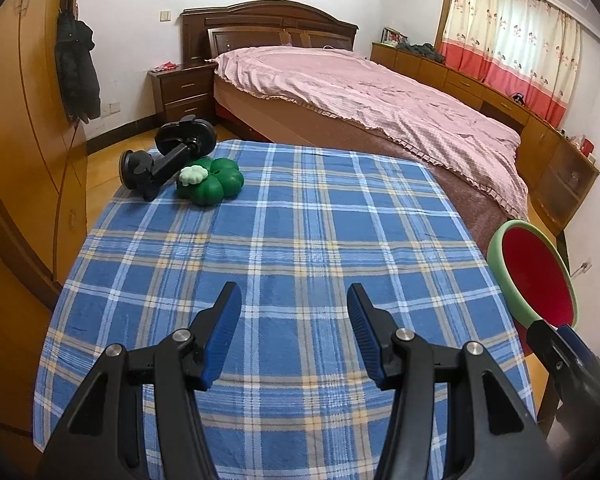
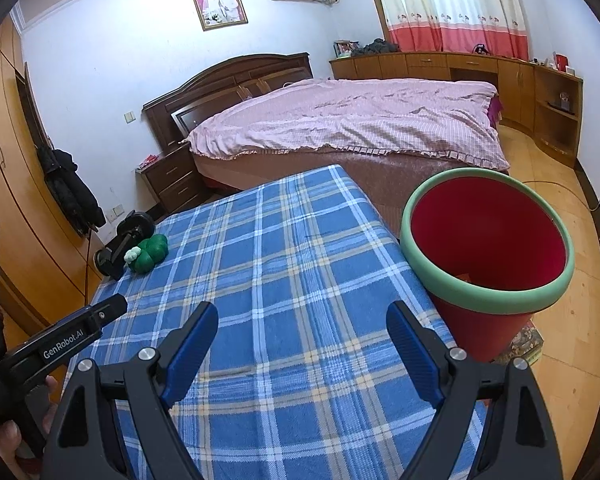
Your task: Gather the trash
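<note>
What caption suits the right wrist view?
Open right gripper over a plaid-covered table, red bin alongside.

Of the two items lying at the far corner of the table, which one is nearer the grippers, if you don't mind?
The green clover toy. It lies further in on the checked cloth; the black suction mount sits behind it at the corner edge.

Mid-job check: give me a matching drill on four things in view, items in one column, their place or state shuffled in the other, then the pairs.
Items:
1. green clover toy
2. black suction mount
3. red bin
4. left gripper

Places or states:
A. open, nothing between the jaws
B. off the plaid cloth's right edge
C. lying at the cloth's far left corner
D. on the cloth, touching the mount

Pairs: 1-D, 2-C, 3-B, 4-A
</note>
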The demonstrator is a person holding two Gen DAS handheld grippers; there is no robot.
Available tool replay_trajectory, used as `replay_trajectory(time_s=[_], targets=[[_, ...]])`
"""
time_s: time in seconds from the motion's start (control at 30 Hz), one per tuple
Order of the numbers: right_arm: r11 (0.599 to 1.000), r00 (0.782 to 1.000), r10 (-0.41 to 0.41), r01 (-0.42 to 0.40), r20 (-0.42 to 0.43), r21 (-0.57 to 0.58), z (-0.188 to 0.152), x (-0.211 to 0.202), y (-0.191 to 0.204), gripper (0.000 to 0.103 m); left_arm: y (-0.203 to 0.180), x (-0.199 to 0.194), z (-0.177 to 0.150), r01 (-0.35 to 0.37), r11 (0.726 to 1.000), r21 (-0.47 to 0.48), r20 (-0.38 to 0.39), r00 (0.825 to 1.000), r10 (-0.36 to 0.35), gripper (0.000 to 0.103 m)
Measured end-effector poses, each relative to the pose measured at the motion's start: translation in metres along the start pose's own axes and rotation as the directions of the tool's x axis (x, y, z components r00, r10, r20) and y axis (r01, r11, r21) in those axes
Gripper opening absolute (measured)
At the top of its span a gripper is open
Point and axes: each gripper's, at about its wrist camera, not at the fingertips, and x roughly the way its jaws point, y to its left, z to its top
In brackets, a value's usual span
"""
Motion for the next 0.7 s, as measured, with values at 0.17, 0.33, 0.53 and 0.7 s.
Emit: replay_trajectory(time_s=[0.17, 0.33, 0.53, 0.7], targets=[[1.0, 1.0, 0.0, 0.0, -0.003, 0.0, -0.0006, 0.0015, 0.0002, 0.088, 0.0001, 0.0003, 0.0001, -0.003, 1.0, 0.001, 0.001, 1.0, 0.003, 0.055], [1.0, 1.0, 0.0, 0.0, -0.003, 0.001, -0.0006, 0.0017, 0.0002, 0.088, 0.0002, 0.0005, 0.0003, -0.003, 1.0, 0.003, 0.001, 1.0, 0.003, 0.055], [1.0, 1.0, 0.0, 0.0, -0.003, 0.001, -0.0007, 0.0021, 0.0001, 0.088, -0.0002, 0.0002, 0.0002, -0.003, 1.0, 0.002, 0.0, 1.0, 0.003, 0.055], [1.0, 1.0, 0.0, 0.0, -0.003, 0.0, -0.0002, 0.0014, 0.0004, 0.088, 0.0005, 0.0003, 0.0004, -0.004, 1.0, 0.003, 0.002, 1.0, 0.004, 0.055]])
